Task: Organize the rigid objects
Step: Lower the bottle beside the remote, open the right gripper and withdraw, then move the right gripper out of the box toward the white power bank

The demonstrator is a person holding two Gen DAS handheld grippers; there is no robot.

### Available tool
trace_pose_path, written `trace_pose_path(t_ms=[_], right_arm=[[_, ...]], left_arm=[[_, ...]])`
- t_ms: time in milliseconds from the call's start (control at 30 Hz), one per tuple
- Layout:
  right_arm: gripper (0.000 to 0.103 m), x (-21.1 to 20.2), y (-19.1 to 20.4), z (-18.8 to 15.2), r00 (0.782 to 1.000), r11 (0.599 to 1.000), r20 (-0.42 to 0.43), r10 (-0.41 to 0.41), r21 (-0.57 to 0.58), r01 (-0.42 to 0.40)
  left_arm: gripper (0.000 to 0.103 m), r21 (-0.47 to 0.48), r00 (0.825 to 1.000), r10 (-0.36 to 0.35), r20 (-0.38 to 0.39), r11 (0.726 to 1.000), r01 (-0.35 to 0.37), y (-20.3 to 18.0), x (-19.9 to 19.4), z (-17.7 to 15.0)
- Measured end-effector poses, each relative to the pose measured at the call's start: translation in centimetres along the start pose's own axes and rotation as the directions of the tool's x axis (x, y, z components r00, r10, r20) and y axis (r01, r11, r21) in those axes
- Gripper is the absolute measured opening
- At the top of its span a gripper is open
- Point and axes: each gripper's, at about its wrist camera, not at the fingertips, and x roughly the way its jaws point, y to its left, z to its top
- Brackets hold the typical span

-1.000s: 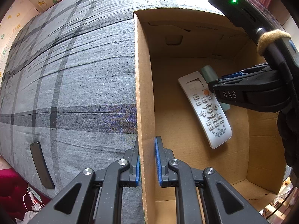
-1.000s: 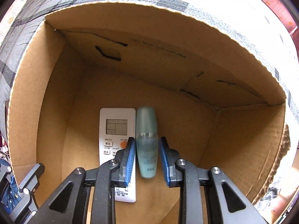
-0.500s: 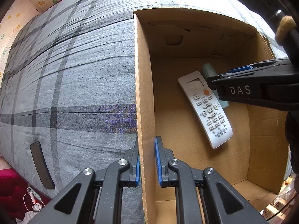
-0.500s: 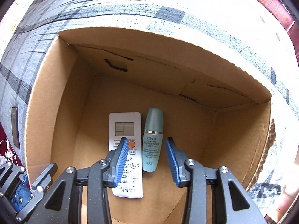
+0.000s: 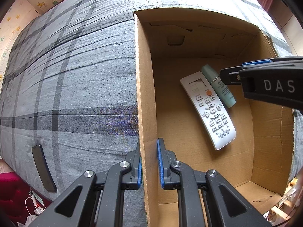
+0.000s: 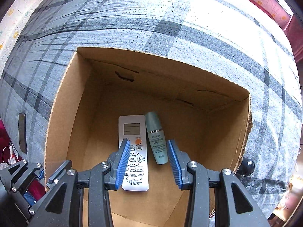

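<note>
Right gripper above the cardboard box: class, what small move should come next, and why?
Probably lift the right gripper clear of the cardboard box. Its jaws have just been opening, nothing is between them, and the teal bottle already lies beside the white remote control. The left gripper steadies the wall.

Strong fisheye bowing in both views, with dark vignetting rounding off every corner. Daylight coming from the upper right, blowing out the plaid bedcover (image 6: pixel 217 13) to near white there in the right wrist view. Softer shade lying inside the cardboard box (image 6: pixel 56 117), deepening toward its far wall. Sharp focus holding on the remote control (image 5: pixel 208 109) and the teal bottle (image 6: pixel 157 138). No motion blur showing; slight purple moiré shimmering on the fabric beside the box wall in the left wrist view.
</note>
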Motion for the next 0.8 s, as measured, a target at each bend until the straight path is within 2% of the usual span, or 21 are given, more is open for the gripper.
trace_pose_path(t_ms=[433, 633, 800], right_arm=[[0.046, -4.2, -0.7, -1.1, 0.999, 0.999, 0.054, 0.003, 0.038, -0.006], [0.052, -5.9, -1.9, -2.0, 0.997, 0.997, 0.077, -0.001, 0.076, -0.005], [0.065, -7.2, -3.1, -3.0, 0.995, 0.995, 0.099, -0.012, 0.1, 0.002]], left_arm=[[0.014, 0.01, 1.0, 0.011, 0.009, 1.0, -0.011, -0.4, -0.3, -0.1], [0.014, 0.009, 1.0, 0.012, 0.009, 1.0, -0.012, -0.4, -0.4, 0.0], [0.014, 0.015, 1.0, 0.015, 0.011, 1.0, -0.015, -0.5, -0.5, -0.1]])
